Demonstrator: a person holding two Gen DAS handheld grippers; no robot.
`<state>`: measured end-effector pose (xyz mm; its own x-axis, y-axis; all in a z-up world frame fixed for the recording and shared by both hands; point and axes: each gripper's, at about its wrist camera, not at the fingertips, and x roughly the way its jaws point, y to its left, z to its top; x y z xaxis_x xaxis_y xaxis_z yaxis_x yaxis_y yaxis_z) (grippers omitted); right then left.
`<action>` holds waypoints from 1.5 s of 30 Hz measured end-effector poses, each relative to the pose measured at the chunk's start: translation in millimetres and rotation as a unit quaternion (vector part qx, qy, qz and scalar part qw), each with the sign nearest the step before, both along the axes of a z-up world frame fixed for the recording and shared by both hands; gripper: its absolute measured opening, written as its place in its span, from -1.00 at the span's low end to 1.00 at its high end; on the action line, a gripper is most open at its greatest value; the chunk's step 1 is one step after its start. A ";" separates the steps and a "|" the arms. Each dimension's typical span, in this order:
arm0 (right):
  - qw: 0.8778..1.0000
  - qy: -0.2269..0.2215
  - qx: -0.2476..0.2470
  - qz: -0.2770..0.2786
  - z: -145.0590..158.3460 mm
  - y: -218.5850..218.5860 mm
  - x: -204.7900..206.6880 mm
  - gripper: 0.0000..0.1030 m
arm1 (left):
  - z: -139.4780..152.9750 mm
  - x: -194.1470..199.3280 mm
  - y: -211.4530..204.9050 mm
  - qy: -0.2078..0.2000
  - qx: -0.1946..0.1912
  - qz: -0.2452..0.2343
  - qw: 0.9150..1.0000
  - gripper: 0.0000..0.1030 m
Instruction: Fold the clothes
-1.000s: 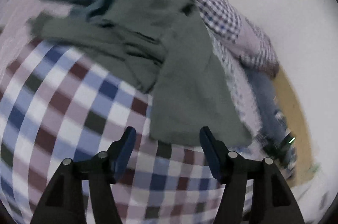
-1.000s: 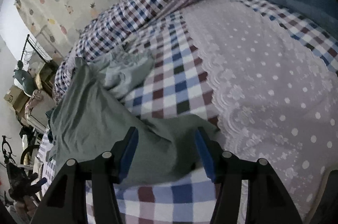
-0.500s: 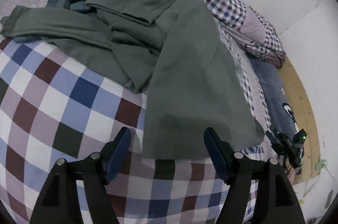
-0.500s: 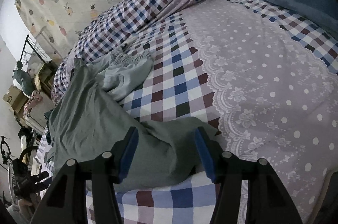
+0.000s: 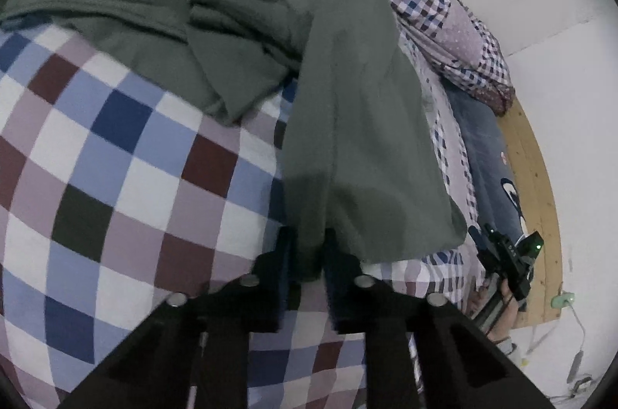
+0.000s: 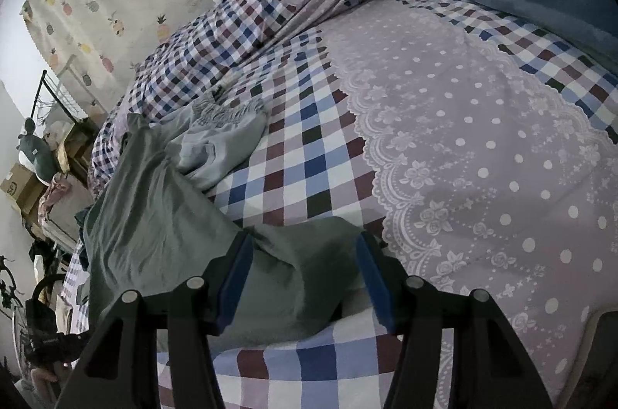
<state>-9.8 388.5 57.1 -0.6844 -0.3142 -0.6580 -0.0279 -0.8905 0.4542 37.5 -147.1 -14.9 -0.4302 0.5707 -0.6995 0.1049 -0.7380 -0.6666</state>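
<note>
Left wrist view: the left gripper [image 5: 307, 254] is pinching the near hem of the green garment [image 5: 359, 138] on the bed [image 5: 116, 158].
Dull grey-green cloth, rumpled and doubled over itself farther back, one flat panel running toward us across the checked cover; the right gripper [image 6: 303, 274] sits with fingers spread wide astride the other corner, nothing pinched.

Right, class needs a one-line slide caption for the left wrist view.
Left gripper shut on the hem of a green garment lying on a checked bedspread.
</note>
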 end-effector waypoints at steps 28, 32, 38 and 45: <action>0.982 -0.073 -0.058 0.164 -24.2 -30.8 1.7 0.17 | 54.0 37.6 -128.3 0.133 0.047 0.209 0.968 -0.98; 0.978 -0.063 -0.075 0.184 -20.9 -22.4 12.1 0.17 | 57.5 40.9 -131.2 0.137 0.053 0.210 0.967 -0.98; 0.948 -0.048 -0.077 0.305 -16.3 -69.3 29.5 0.14 | 72.8 57.4 -143.1 0.187 0.090 0.232 0.950 -0.98; 0.930 0.057 -0.214 0.293 22.4 -71.8 38.7 0.14 | 95.0 81.7 -162.9 0.246 0.082 0.280 0.924 -0.98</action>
<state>28.9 316.6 79.4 -0.3708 -0.8719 -0.3198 0.4758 -0.4741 0.7409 119.2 -309.9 80.0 -0.9336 0.2429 -0.2635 0.0938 -0.5442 -0.8337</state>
